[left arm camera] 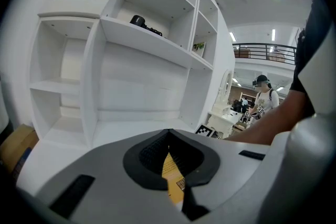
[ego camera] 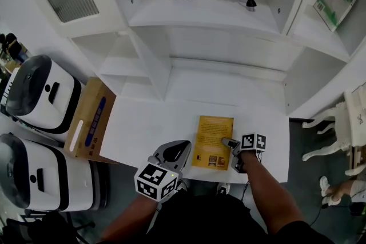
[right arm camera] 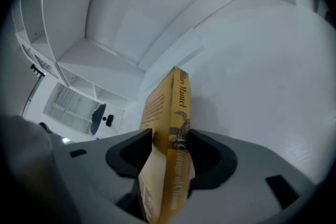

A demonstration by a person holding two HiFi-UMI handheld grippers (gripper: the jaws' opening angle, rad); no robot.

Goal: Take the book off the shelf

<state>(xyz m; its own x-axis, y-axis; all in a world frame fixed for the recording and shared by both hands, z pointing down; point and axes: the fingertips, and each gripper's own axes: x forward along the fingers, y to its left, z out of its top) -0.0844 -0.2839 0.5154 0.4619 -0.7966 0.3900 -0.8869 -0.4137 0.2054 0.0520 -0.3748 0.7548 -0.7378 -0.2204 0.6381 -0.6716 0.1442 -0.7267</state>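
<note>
The yellow book (ego camera: 213, 137) lies flat on the white counter (ego camera: 143, 128), its spine slackly straddled by the right claw (ego camera: 230, 147), seemingly releasing it; the left claw (ego camera: 178, 150) idles beside the book, closed, empty.

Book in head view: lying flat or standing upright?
Lying flat: the yellow book rests cover-up on the white counter, with the right gripper at its edge.

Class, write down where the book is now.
In the head view the book lies flat on the counter, near its front edge, with its right edge between the jaws of the right gripper.
</note>
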